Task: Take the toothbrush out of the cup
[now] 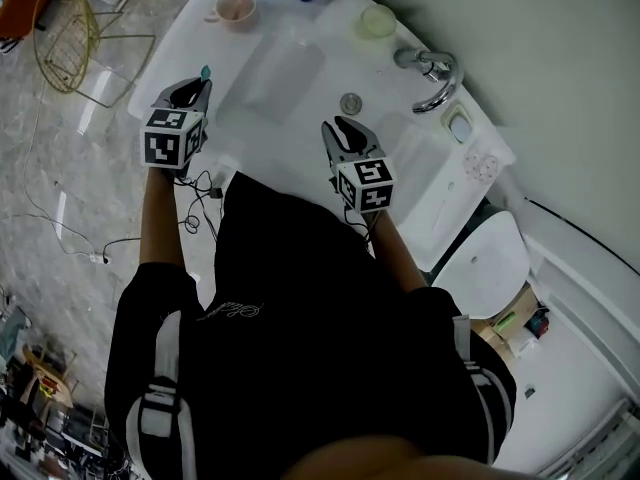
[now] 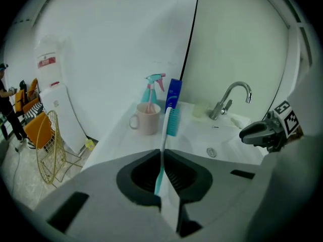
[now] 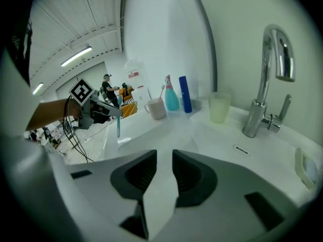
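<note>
The toothbrush point(image 2: 164, 135) is being gripped by the left gripper point(image 2: 162, 158), whose jaws are being pressed together on its white and teal handle. The blue bristled head is being carried beyond the jaw tips. The brush is being held clear of the pink cup point(image 2: 147, 118), which is standing well apart from it at the far end of the white counter point(image 1: 180, 43). Something thin and pink is being shown inside the cup, possibly a second brush, though the view is too small to be sure.

In the head view, the left gripper point(image 1: 200, 86) is being held over the counter's left edge, with the teal end of the toothbrush point(image 1: 205, 72) showing just past its tips. The right gripper point(image 1: 345, 128) is being held over the basin, near the drain point(image 1: 350, 102). In its own view, the jaws of the right gripper point(image 3: 164, 170) are being kept apart with nothing between them.

A teal spray bottle point(image 2: 154, 87) and a blue bottle point(image 2: 174, 92) are being seen just behind the cup. A pale green cup point(image 3: 219, 107) is standing beside the faucet point(image 3: 267, 79).
</note>
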A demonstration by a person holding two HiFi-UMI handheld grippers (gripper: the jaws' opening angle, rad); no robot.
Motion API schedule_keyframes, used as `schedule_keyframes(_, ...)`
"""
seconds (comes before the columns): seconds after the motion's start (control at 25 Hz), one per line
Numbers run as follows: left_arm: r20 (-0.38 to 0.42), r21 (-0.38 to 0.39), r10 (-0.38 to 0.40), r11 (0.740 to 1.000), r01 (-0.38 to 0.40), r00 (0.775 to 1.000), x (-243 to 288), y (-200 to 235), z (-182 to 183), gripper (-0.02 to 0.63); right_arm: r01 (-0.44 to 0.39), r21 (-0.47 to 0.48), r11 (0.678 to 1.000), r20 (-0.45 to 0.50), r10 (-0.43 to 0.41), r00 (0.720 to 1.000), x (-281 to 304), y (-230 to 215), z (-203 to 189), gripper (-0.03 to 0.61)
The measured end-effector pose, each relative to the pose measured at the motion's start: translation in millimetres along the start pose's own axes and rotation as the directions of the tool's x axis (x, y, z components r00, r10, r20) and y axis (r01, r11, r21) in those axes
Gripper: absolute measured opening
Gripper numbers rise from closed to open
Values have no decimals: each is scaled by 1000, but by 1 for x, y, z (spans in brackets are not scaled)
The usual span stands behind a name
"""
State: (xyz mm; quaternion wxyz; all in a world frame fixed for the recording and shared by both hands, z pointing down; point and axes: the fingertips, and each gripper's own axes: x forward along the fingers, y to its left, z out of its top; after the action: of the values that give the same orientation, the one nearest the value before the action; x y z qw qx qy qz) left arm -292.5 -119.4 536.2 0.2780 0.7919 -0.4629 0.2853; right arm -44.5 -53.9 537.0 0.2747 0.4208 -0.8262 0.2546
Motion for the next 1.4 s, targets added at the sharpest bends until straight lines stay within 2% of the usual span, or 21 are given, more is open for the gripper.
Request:
schedule_keyframes(0.16,-44,35,-1,999,3,999,9,1,-7,26,2,0,1000,-13,-2,1000,4,1,1,103)
schedule_keyframes(0.48,-52,-2,-5,1000,5,999,43,18,-18,28,16,8,1000,-24,-16,1000,12,-7,6,103)
schedule_keyframes(0.72,-91,6,-2,1000,2,996,69,25,-29,28,25,26,999,-38,-24,999,15,-11,3,103)
schedule_keyframes(1.04,-122,15,-16,1000,17,992,78,27,-36,28,34,37,999,-46,-33,998,20,-15,2,103)
schedule_keyframes(1.4,-146,-9,-38,999,38,989,88,27,-42,29,45,47,998,-45,-43,998,20,-16,3,103)
